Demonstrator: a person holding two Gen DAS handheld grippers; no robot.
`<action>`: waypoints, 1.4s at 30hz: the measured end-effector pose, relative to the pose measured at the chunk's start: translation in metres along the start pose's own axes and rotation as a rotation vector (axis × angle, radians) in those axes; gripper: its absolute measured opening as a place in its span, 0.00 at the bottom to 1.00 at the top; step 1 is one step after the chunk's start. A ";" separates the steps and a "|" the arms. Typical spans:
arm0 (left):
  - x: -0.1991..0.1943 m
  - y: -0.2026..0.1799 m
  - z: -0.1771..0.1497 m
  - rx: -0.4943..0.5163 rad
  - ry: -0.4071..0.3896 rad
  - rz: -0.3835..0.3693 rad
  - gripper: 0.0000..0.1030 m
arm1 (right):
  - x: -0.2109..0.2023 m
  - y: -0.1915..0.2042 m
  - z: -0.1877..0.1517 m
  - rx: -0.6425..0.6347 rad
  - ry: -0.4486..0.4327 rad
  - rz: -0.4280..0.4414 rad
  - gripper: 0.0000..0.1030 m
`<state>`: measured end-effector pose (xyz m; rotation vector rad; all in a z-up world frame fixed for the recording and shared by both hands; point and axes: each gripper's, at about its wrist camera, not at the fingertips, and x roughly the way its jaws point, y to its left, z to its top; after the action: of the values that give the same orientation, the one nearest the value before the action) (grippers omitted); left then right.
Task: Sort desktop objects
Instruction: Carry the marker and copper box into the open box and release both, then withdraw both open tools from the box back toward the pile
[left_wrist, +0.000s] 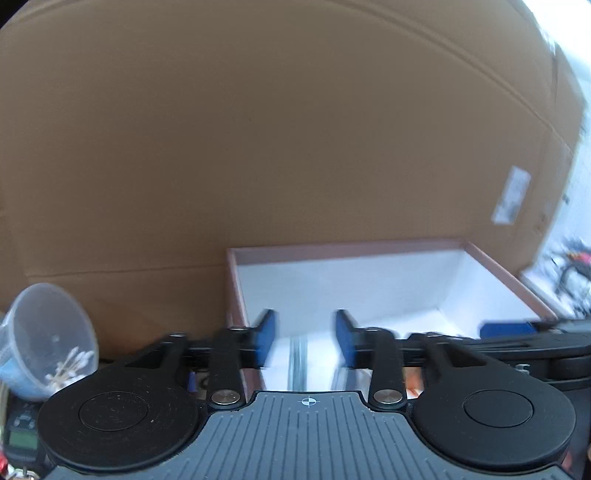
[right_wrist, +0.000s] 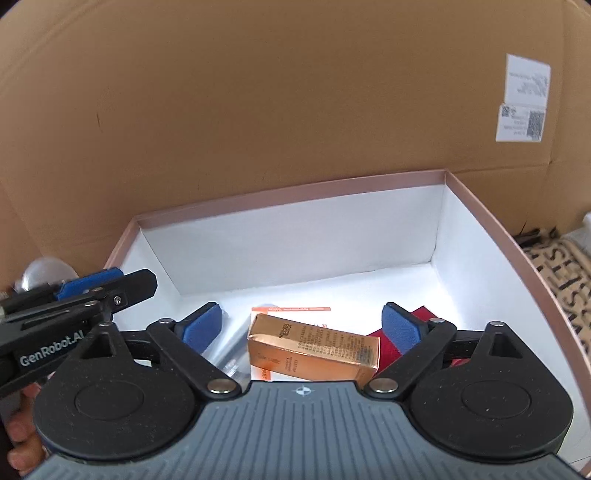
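white-lined box (right_wrist: 295, 243) holds a copper carton (right_wrist: 314, 347); both grippers' fingers (right_wrist: 399, 326) apart.

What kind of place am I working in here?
Probably a cluttered home or office desk: an open white-lined box holding a small copper carton, a big cardboard sheet behind, and a plastic cup.

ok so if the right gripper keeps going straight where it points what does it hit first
Most likely the copper carton lying in the white box. The right gripper points down into the box with its jaws open on either side of the carton and not touching it. Depth is hard to judge through the fisheye.
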<state>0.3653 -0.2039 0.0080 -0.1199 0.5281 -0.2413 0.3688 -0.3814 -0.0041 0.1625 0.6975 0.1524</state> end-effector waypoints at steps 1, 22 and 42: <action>-0.001 0.004 0.000 -0.026 -0.003 -0.019 0.58 | -0.002 -0.003 0.000 0.019 -0.005 0.014 0.95; -0.082 0.018 -0.012 -0.100 -0.020 -0.051 1.00 | -0.066 0.017 -0.021 0.054 -0.124 0.056 0.99; -0.231 0.097 -0.105 -0.092 0.083 0.185 1.00 | -0.140 0.143 -0.099 -0.157 -0.152 -0.196 0.99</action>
<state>0.1370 -0.0563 0.0126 -0.1497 0.6291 -0.0418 0.1866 -0.2592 0.0369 -0.0445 0.5439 0.0066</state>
